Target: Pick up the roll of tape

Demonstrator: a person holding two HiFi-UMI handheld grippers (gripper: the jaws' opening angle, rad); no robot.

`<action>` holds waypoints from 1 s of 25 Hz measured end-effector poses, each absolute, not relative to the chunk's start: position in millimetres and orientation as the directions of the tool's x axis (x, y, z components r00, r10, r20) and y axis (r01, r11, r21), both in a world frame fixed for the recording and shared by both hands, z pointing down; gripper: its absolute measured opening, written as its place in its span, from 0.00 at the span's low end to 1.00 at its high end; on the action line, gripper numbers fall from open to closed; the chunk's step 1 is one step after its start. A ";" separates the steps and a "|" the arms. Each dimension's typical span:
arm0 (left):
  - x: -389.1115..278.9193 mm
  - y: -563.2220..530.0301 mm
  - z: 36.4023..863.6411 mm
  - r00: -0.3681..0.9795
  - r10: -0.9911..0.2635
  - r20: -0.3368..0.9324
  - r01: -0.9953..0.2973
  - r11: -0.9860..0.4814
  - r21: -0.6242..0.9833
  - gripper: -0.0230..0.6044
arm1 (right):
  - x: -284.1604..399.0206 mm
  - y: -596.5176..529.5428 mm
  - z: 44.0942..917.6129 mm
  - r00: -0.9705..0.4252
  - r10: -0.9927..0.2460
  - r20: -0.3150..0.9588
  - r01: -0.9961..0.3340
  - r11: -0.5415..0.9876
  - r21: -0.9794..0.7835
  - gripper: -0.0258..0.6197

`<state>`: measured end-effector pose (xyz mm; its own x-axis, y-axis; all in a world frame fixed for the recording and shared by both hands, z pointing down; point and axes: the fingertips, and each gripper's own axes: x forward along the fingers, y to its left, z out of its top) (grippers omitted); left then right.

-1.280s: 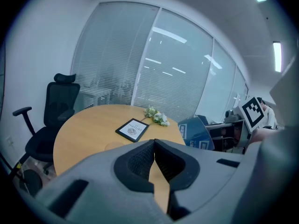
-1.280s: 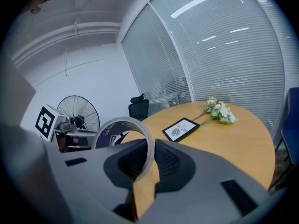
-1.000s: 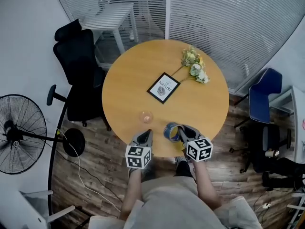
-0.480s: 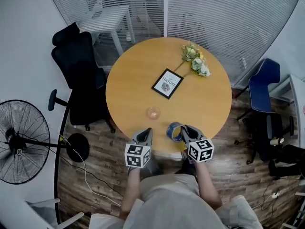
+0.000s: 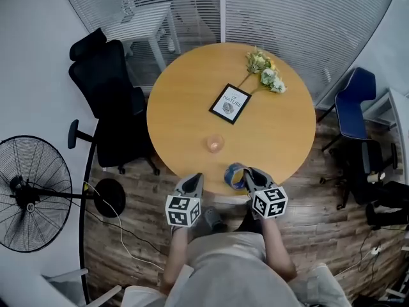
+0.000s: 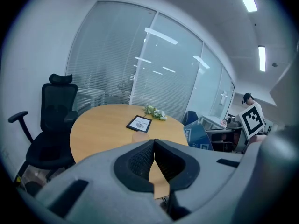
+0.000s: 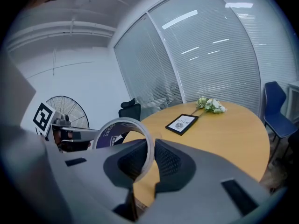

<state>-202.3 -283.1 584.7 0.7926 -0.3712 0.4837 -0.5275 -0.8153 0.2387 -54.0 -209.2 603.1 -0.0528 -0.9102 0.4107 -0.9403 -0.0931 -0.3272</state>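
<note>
From overhead, your jaws barely show; each gripper's own view reveals them: right gripper [image 7: 148,158] pinching the roll of tape [image 7: 150,148] by its rim, left gripper [image 6: 154,148] fully closed, empty.

"NATURE" on framed print [image 7: 182,123]; lettering on roll of tape [image 7: 108,133] unreadable

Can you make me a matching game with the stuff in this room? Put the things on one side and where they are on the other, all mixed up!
Things:
1. roll of tape
2. flowers
3. framed picture
4. fan

Places:
A. standing on the floor, off to the side of the table
B. pinched in the right gripper
C. near the table's far edge
D. about the middle of the table

Pairs: 1-B, 2-C, 3-D, 4-A
</note>
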 end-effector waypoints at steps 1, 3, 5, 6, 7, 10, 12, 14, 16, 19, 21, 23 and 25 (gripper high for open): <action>-204.8 -284.2 584.2 0.792 -0.374 0.482 -0.529 -0.815 0.237 0.05 | -56.1 -209.0 603.6 -0.051 -0.910 0.412 -0.941 -0.095 -0.325 0.11; -209.8 -286.7 581.8 0.791 -0.383 0.477 -0.536 -0.810 0.237 0.05 | -58.8 -208.3 603.8 -0.045 -0.909 0.415 -0.942 -0.100 -0.321 0.11; -213.6 -288.7 579.3 0.792 -0.393 0.468 -0.543 -0.804 0.244 0.05 | -59.9 -208.1 602.5 -0.041 -0.909 0.416 -0.943 -0.102 -0.315 0.11; -214.4 -289.3 578.8 0.793 -0.395 0.464 -0.544 -0.802 0.247 0.05 | -60.1 -208.3 601.8 -0.039 -0.909 0.415 -0.945 -0.102 -0.312 0.11; -214.6 -289.5 578.7 0.794 -0.395 0.463 -0.544 -0.801 0.249 0.05 | -60.0 -208.3 601.2 -0.036 -0.910 0.414 -0.946 -0.102 -0.308 0.11; -212.5 -291.3 577.2 0.797 -0.391 0.460 -0.539 -0.804 0.250 0.05 | -57.8 -210.2 598.4 -0.025 -0.912 0.409 -0.951 -0.104 -0.290 0.11; -211.4 -293.0 575.2 0.799 -0.390 0.457 -0.536 -0.807 0.248 0.05 | -56.9 -212.9 597.3 -0.022 -0.912 0.410 -0.954 -0.103 -0.281 0.11; -210.5 -294.2 573.8 0.801 -0.391 0.453 -0.534 -0.808 0.247 0.05 | -55.8 -216.0 597.6 -0.023 -0.910 0.413 -0.955 -0.102 -0.277 0.11; -209.8 -295.4 572.3 0.801 -0.393 0.451 -0.534 -0.810 0.243 0.05 | -55.0 -218.6 597.1 -0.023 -0.910 0.414 -0.957 -0.100 -0.273 0.11; -211.2 -297.8 570.8 0.800 -0.399 0.448 -0.538 -0.808 0.240 0.05 | -56.8 -221.4 595.8 -0.026 -0.910 0.414 -0.959 -0.095 -0.268 0.11; -212.5 -299.4 571.0 0.799 -0.401 0.448 -0.539 -0.808 0.239 0.05 | -58.1 -223.0 596.0 -0.026 -0.909 0.416 -0.960 -0.094 -0.266 0.11; -212.6 -300.3 570.9 0.800 -0.400 0.446 -0.537 -0.809 0.239 0.05 | -57.4 -223.3 596.7 -0.020 -0.910 0.415 -0.958 -0.101 -0.267 0.11; -213.0 -301.2 571.0 0.802 -0.399 0.445 -0.536 -0.809 0.240 0.05 | -56.3 -223.5 597.3 -0.008 -0.911 0.413 -0.956 -0.114 -0.271 0.11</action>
<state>-213.0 -301.2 571.0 0.8016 -0.3994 0.4448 -0.5362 -0.8094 0.2395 -56.3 -223.5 597.3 -0.0080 -0.9107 0.4129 -0.9558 -0.1144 -0.2707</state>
